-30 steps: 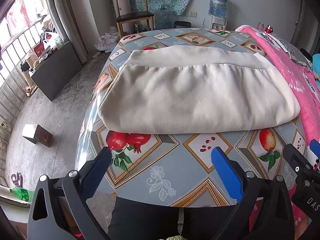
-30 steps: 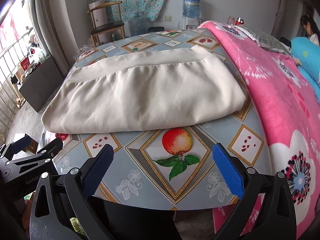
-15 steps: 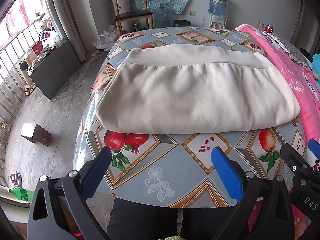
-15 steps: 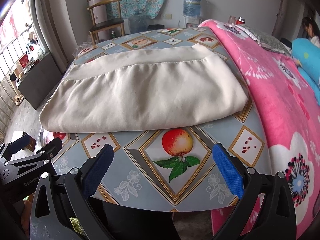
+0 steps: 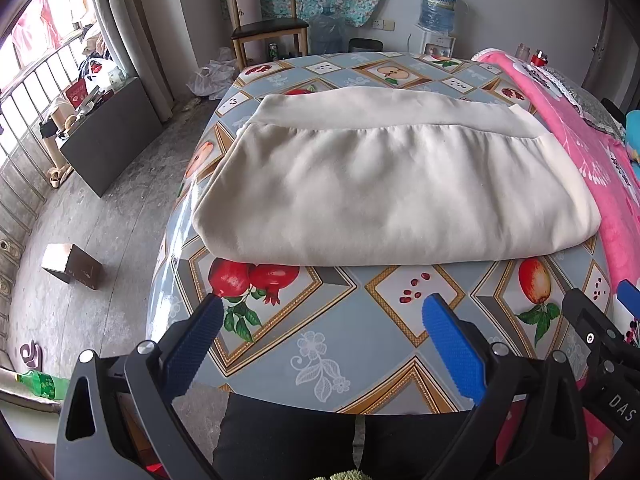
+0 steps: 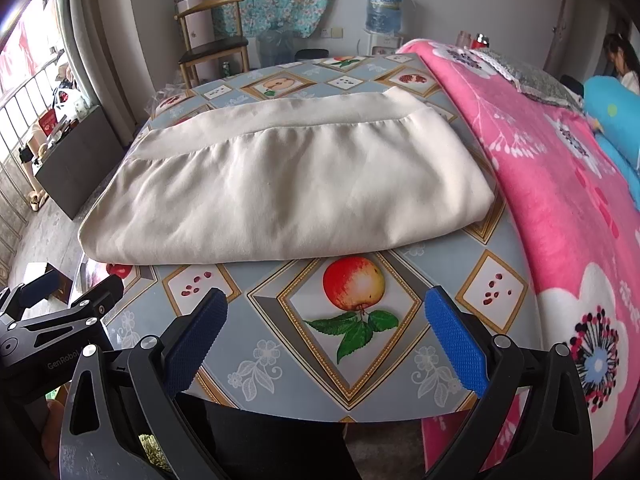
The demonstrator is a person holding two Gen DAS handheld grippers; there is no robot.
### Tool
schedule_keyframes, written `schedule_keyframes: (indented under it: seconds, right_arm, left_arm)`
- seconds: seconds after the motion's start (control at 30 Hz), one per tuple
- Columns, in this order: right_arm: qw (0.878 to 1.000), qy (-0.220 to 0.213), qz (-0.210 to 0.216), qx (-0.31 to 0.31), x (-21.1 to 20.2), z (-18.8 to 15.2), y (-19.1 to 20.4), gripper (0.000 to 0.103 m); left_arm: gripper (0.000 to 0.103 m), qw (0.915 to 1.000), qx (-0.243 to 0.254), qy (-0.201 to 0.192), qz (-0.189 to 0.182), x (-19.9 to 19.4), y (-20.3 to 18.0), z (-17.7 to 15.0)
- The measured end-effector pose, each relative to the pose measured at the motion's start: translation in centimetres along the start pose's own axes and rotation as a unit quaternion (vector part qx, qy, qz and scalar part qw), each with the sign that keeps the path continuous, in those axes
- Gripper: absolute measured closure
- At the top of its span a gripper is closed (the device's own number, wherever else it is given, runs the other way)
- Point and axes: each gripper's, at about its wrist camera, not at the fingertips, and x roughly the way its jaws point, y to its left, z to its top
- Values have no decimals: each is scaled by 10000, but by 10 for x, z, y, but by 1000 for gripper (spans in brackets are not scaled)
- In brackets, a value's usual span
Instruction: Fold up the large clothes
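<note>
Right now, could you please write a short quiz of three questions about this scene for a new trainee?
1. True or false: the left gripper is shut on the cream garment.
2. What lies on the garment's right side? A) pink blanket B) wooden chair C) water bottle
3. Fill in: the right gripper hovers over a printed ____ on the tablecloth.

Key: 1 false; 2 A; 3 apple.

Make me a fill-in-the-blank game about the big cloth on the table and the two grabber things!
1. The folded garment is ____ in colour.
2. It lies on a tablecloth printed with ____.
3. The left gripper and right gripper both have their fingers ____.
4. The blanket to the right of the garment is mostly ____.

Missing words: cream; fruit; open; pink
</note>
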Motion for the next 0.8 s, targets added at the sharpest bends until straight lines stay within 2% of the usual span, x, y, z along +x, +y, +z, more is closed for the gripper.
schedule_keyframes:
  seconds: [0.8]
  right_arm:
    - [10000, -27, -58, 4, -4, 0, 3, 7]
  left_arm:
    - [5, 9999, 26, 46, -93, 1, 0, -1]
